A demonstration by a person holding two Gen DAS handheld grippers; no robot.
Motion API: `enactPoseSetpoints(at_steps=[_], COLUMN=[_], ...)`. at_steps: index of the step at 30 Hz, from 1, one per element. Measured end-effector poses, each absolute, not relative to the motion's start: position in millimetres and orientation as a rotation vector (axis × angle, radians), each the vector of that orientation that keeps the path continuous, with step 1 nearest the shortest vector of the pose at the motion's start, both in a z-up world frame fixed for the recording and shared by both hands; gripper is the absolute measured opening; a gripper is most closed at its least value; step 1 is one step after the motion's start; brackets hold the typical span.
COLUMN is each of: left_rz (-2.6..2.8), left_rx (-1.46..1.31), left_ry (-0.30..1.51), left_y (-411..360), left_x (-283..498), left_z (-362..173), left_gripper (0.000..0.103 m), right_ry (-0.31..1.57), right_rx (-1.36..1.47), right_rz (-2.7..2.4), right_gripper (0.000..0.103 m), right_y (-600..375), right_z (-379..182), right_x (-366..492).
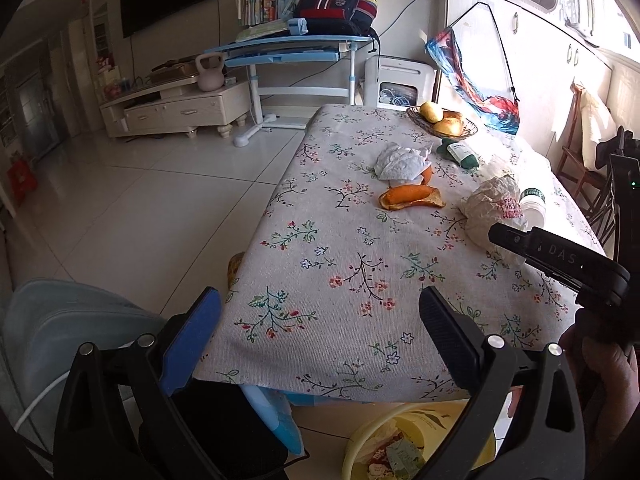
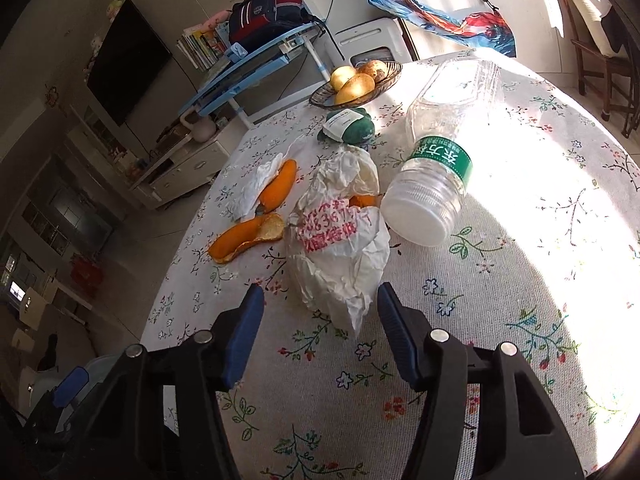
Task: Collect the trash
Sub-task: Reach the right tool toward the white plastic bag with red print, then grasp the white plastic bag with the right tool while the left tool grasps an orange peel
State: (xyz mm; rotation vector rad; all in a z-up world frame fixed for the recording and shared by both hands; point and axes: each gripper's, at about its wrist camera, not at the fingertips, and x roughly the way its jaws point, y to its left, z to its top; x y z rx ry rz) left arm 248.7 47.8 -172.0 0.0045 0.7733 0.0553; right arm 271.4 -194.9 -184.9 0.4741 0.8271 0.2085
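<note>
I looked at the trash on the flowery tablecloth (image 2: pixel 500 280). A crumpled white plastic bag (image 2: pixel 340 248) with red writing I could not read lay in the middle of it. An empty clear bottle (image 2: pixel 436 168) lay on its side just beside the bag, in bright sun. Its green label had white Chinese writing. Two orange peels (image 2: pixel 248 236) and a crumpled white tissue (image 2: pixel 256 184) lay near the bag on its other side.

My right gripper (image 2: pixel 320 312) had its blue pads half apart. The near end of the bag lay between them, but they did not press on it. My left gripper (image 1: pixel 320 316) stood wide over the table's near corner and held nothing.

Only the left view showed the yellow bin (image 1: pixel 420 444) on the floor under the table edge, with wrappers inside. It also showed the right gripper's black body with the letters "DAS". Only the right view showed the bottle's label clearly.
</note>
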Motion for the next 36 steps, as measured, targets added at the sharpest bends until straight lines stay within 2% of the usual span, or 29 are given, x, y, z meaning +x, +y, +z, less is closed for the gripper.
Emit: enactPoseSetpoints(at_steps=[2, 4, 6, 14, 22, 24, 27, 29, 33, 34, 35, 36], left_rz=[0.036, 0.024, 0.015, -0.031, -0.129, -0.138, -0.155, -0.17, -0.178, -0.18, -0.18, -0.187], left_rx=[0.012, 0.031, 0.051, 0.117, 0.201, 0.197, 0.198, 0.208, 0.231, 0.231, 0.229, 0.224], left_ry=[0.775, 0.772, 0.772, 0.753, 0.757, 0.767, 0.775, 0.78, 0.81, 0.822, 0.831, 0.848], left_y=[45, 40, 37, 25, 3, 0, -8, -13, -23, -25, -26, -27], left_x=[257, 264, 273, 316, 363, 373, 385, 391, 404, 407, 408, 410], left_z=[-173, -174, -175, -178, -188, -191, -194, -197, -205, -207, -209, -211], left_gripper=[0.096, 0.096, 0.096, 0.096, 0.096, 0.096, 0.096, 0.096, 0.095, 0.092, 0.081, 0.065], right_ry=[0.824, 0.828, 0.834, 0.837, 0.892, 0.878, 0.85, 0.838, 0.825, 0.824, 0.823, 0.824], right_rx=[0.48, 0.494, 0.495, 0.461, 0.437, 0.45, 0.462, 0.459, 0.476, 0.481, 0.479, 0.472], right_rz=[0.205, 0.213, 0.224, 0.304, 0.317, 0.294, 0.309, 0.311, 0.302, 0.301, 0.3, 0.3], right_gripper=[0.05, 0.04, 0.025, 0.019, 0.021, 0.035, 0.049, 0.055, 0.055, 0.055, 0.055, 0.054], right_y=[-195, -197, -198, -203, -223, -228, -225, -222, -219, -220, -219, -218], right_z=[-186, -187, -189, -180, -181, -183, -183, -183, -184, -184, -184, -184], right_x=[275, 279, 279, 250, 210, 210, 212, 215, 221, 223, 224, 225])
